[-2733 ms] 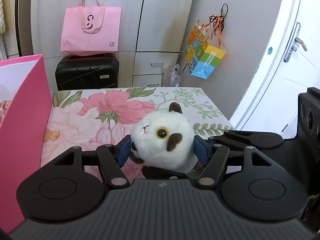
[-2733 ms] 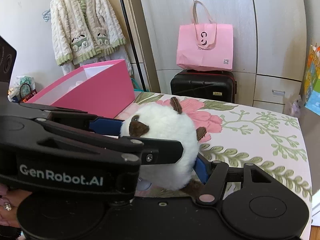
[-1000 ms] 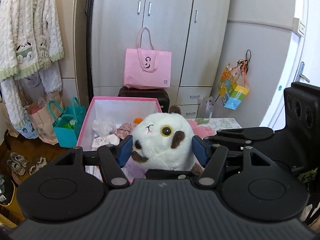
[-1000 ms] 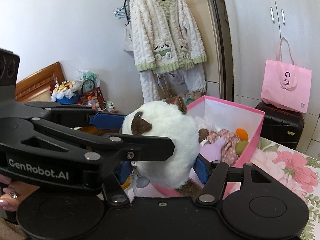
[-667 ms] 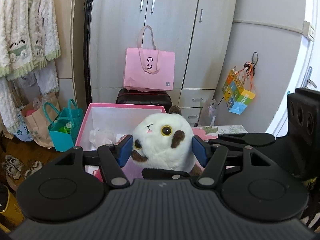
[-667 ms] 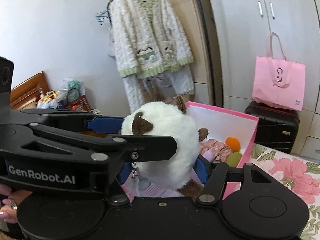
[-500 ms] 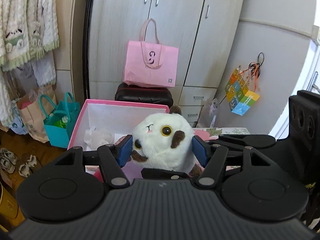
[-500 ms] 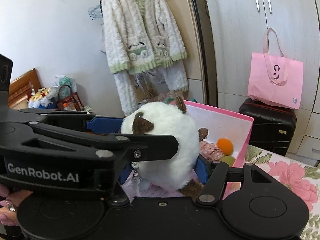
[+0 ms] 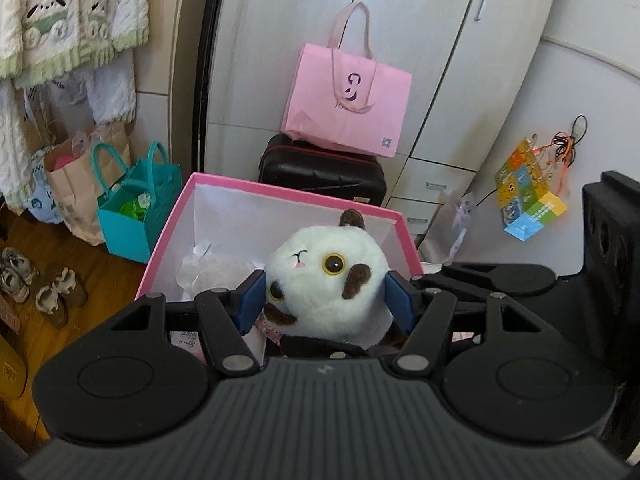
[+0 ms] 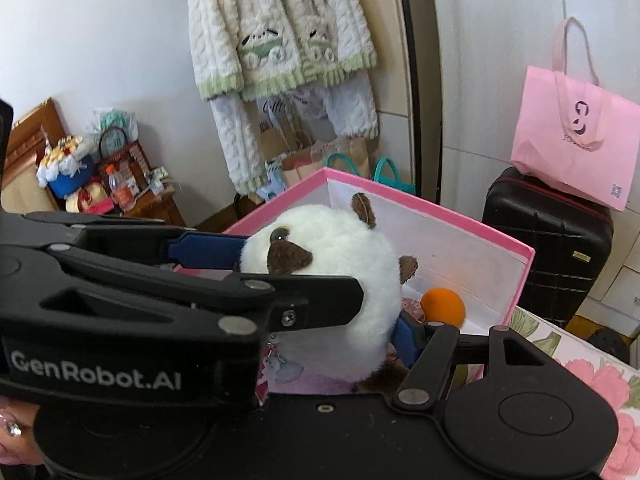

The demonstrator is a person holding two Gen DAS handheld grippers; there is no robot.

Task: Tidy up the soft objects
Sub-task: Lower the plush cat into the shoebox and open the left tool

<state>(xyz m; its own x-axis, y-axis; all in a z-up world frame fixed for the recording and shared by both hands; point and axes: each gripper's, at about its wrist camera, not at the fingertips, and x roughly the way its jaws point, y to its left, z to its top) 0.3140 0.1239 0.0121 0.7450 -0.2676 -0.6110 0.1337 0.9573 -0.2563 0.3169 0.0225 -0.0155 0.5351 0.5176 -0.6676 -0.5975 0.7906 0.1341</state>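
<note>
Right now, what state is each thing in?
left claw, shut on the plush toy.
plush toy, held in the air at the pink box.
right claw, one pad against the plush toy; grip unclear.
pink box, open, soft items inside.
orange ball, lying in the pink box.
suitcase, closed.
wardrobe doors, shut.

The wooden floor carries a teal bag, a brown paper bag, worn shoes and a black suitcase.

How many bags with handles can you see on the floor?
2 for sure: a teal bag beside the pink box, and a brown paper bag left of it. More may hide under the hanging clothes.
</note>
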